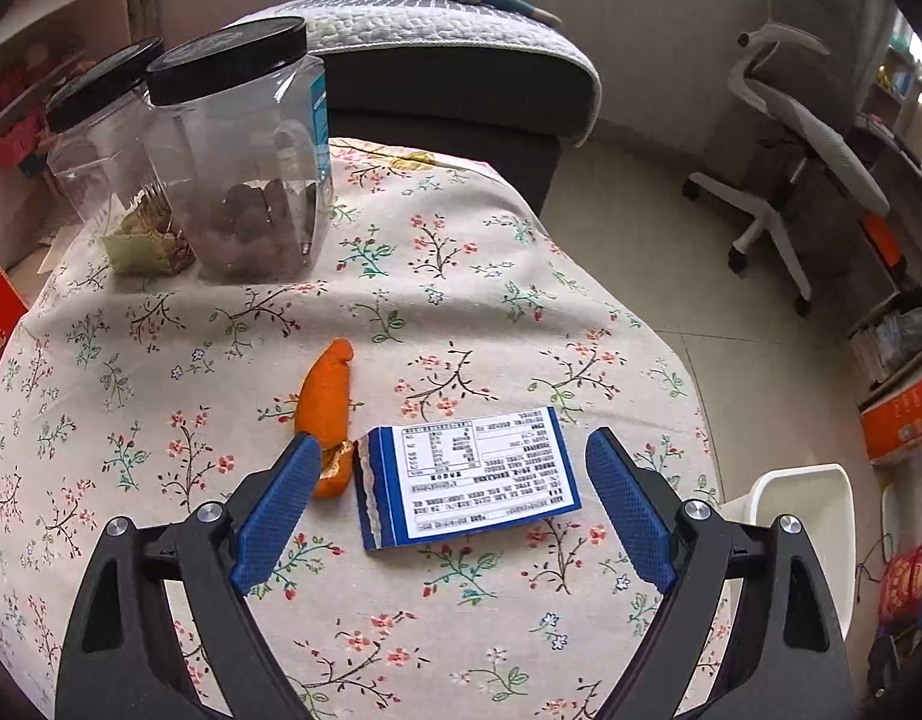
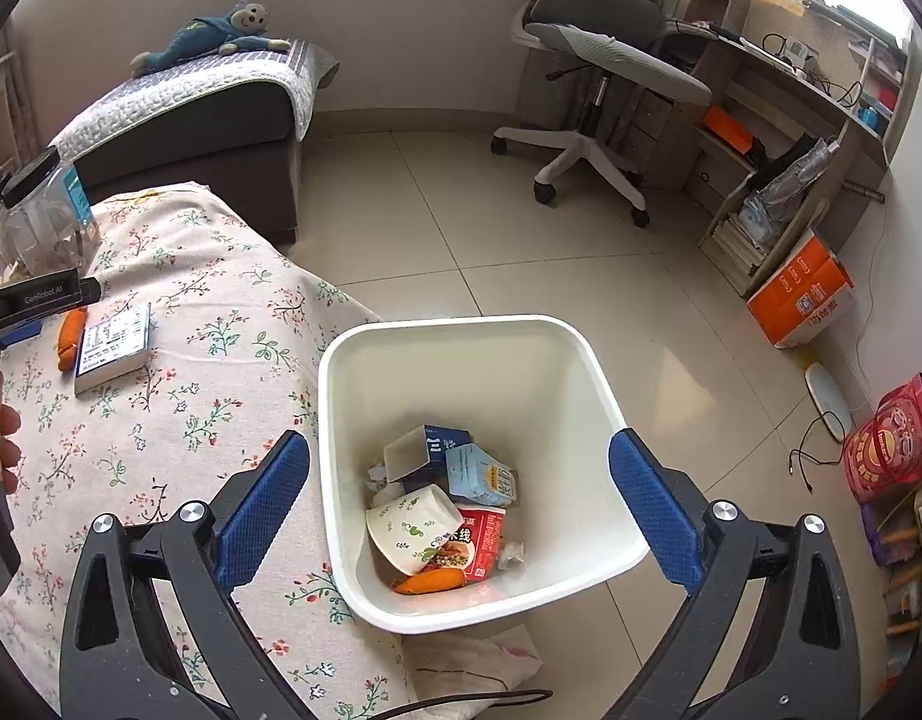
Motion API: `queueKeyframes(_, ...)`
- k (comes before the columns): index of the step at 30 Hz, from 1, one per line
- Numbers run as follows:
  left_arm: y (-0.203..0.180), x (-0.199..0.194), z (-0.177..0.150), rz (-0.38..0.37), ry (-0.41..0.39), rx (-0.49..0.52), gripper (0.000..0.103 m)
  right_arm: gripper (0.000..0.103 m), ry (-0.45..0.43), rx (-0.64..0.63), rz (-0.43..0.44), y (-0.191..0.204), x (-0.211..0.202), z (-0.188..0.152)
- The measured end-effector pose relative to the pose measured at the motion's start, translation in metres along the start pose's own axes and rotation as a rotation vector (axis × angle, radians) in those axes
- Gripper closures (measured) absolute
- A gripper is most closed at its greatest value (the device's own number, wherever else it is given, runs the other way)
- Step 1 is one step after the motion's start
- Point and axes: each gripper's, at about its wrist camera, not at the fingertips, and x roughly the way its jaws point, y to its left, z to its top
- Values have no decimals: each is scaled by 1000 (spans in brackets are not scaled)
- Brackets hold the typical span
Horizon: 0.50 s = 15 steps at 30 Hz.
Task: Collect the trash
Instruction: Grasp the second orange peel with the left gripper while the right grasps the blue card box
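A blue and white box (image 1: 470, 477) lies flat on the floral tablecloth (image 1: 461, 312), label side up. An orange wrapper (image 1: 328, 414) lies just left of it. My left gripper (image 1: 452, 468) is open, its jaws standing either side of the box, the left fingertip over the wrapper's near end. My right gripper (image 2: 461, 471) is open and empty above the white trash bin (image 2: 587, 420), which holds a paper cup, cartons and wrappers (image 2: 443, 516). The box (image 2: 113, 342) and orange wrapper (image 2: 71, 330) also show in the right wrist view.
Two clear jars with black lids (image 1: 245, 156) stand at the back left of the table. The bin's rim (image 1: 821, 516) shows beside the table's right edge. A sofa (image 1: 449, 90), an office chair (image 2: 587, 90) and an orange carton (image 2: 800, 294) stand around on the floor.
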Motion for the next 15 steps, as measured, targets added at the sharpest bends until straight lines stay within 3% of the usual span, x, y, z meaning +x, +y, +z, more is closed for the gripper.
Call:
queueKeyframes(5,35,28,16,15,34,-54,18,7,26,-52,45,35,9,5)
queueKeyframes(8,47,45,18,-3,82,-71,29,7,40,-90,68,57,14,5)
queueKeyframes(14,62,60,12,-9,130,-45,59,7,58,-135,117,98,19,11)
queueKeyframes(15,63,58,10,-10,133,-25,73,7,71,-125,137,104,20,13)
